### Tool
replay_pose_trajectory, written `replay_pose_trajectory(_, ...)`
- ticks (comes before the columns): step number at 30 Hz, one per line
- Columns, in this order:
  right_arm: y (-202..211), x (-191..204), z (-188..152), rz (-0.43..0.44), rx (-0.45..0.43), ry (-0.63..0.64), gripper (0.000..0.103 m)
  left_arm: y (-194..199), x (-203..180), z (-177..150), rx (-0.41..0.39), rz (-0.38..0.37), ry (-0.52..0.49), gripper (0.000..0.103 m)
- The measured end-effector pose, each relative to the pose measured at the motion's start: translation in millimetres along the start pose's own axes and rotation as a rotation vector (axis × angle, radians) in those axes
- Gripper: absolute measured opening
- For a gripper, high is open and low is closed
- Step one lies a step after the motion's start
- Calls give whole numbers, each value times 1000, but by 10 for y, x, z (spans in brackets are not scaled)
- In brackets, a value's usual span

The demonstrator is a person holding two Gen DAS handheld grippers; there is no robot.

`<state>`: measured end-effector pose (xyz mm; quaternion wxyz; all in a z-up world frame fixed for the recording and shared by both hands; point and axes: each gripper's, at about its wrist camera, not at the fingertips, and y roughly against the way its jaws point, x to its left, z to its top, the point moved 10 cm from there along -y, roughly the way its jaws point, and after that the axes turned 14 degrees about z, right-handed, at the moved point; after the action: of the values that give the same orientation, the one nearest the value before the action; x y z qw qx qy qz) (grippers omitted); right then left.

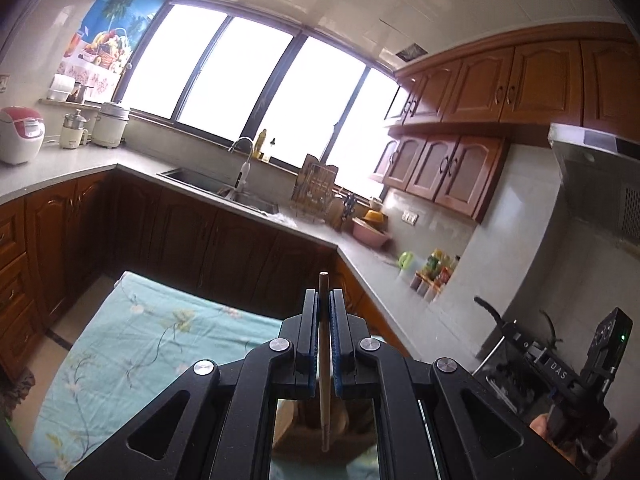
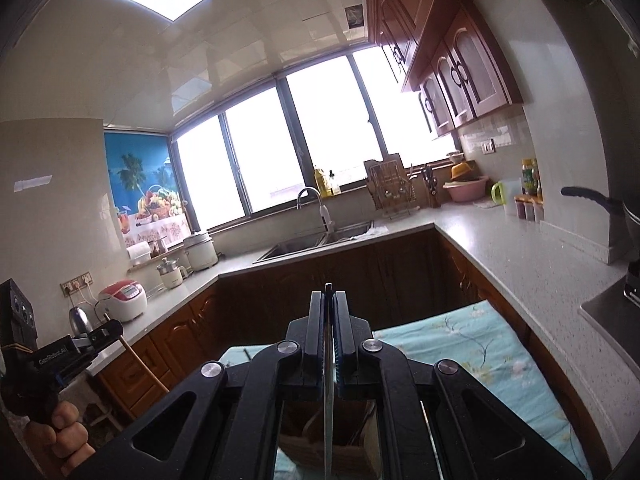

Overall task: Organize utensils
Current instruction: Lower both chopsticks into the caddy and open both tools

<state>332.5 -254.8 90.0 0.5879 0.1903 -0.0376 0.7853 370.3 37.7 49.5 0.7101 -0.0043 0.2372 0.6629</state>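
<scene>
Chopstick-like pale wooden stick point(image 1: 324, 360) sits clamped between the closed fingers of the left gripper point(image 1: 324, 300), its tip poking out just past them and its lower end showing in the gap beneath. It looks light, stiff and fairly smooth, so a pinch near its middle should hold it best, since a hold close to one end could let it pivot. The right gripper point(image 2: 329, 300) is likewise closed on a thin flat metal blade point(image 2: 329, 412) seen edge-on (probably a knife or a slim utensil handle; I cannot tell which). That piece would be rigid, slick and perhaps sharp, so it wants to be kept pointing away from the hand point(image 2: 60, 436) that grips the other tool. Both utensils are held up in the air above a table draped in a light blue floral cloth point(image 1: 132, 360), with something brown and blurred directly under each gripper. Open air lies ahead; the grey stone counter point(image 2: 520, 264) edges hem the cloth on the right.
</scene>
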Motion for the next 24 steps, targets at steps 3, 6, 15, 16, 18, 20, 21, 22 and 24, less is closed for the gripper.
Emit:
replay_pose_trajectory(3, -103, -76, 79, -7, -16, -3, 4, -196, 4, -32, -2, 4, 29, 4)
replay_pose_trajectory(6, -223, -157, 106, -6, -16, -11, 4, -446, 35, -85, 8, 13, 57, 4)
replay_pose_trajectory(15, -390, -364, -16, -30, -15, -22, 4, -959, 93, -236, 46, 40, 102, 4)
replay_pose_trajectory(16, -401, -388, -31, -33, -17, -24, 4, -997, 96, -247, 46, 43, 103, 4)
replay_pose_trajectory(18, -431, -430, -62, -34, -19, -31, 4, -1063, 97, -265, 42, 47, 104, 4)
replay_pose_trajectory(20, -484, -474, -114, -36, -13, -41, 4, -1049, 103, -306, 38, 54, 94, 4)
replay_pose_trajectory(21, -507, -494, -145, -37, -10, -46, 4, -1044, 94, -332, 38, 59, 86, 4)
replay_pose_trajectory(22, -533, -511, -183, -39, -6, -50, 4, -1085, 86, -359, 39, 62, 80, 4)
replay_pose_trajectory(24, -576, -538, -259, -42, 2, -56, 4, -1093, 77, -409, 43, 62, 72, 4)
